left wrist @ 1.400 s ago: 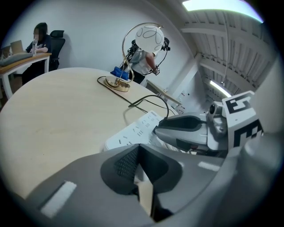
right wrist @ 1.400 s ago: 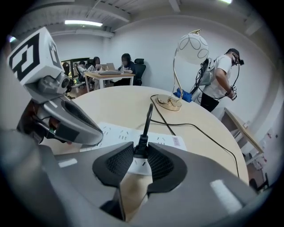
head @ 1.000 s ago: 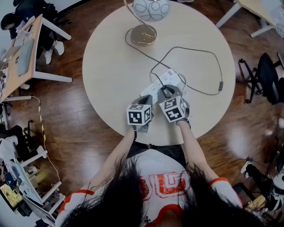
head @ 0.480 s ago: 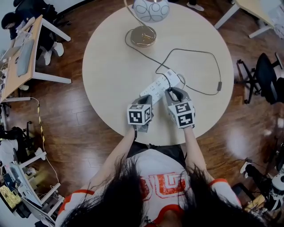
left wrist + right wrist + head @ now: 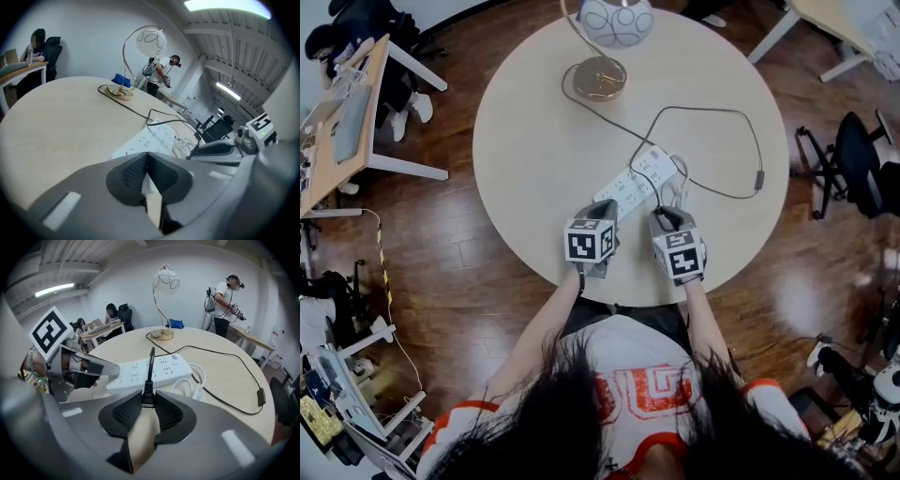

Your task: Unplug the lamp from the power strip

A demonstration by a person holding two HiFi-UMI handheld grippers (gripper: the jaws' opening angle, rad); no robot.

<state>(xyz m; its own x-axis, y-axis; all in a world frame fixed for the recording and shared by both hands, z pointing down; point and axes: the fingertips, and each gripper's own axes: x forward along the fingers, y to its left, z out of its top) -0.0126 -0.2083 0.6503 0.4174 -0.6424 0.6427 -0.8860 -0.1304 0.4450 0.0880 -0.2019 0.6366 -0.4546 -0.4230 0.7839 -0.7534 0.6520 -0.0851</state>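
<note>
Apparently, the right gripper (image 5: pixel 147 404) holds the plug (image 5: pixel 148 390) outside the power strip (image 5: pixel 171 367).

We've got one round, pale table (image 5: pixel 525 159). Directly on it:
- white power strip (image 5: pixel 637 180) flat, just ahead of the jaws
- its white cable (image 5: pixel 676 193) coiled beside it, ahead of the right jaws
- lamp (image 5: pixel 601 77) standing on its base, well beyond the jaws
- black lamp cord (image 5: pixel 712 109) looping between lamp and strip, with inline switch (image 5: pixel 758 178) out right
</note>
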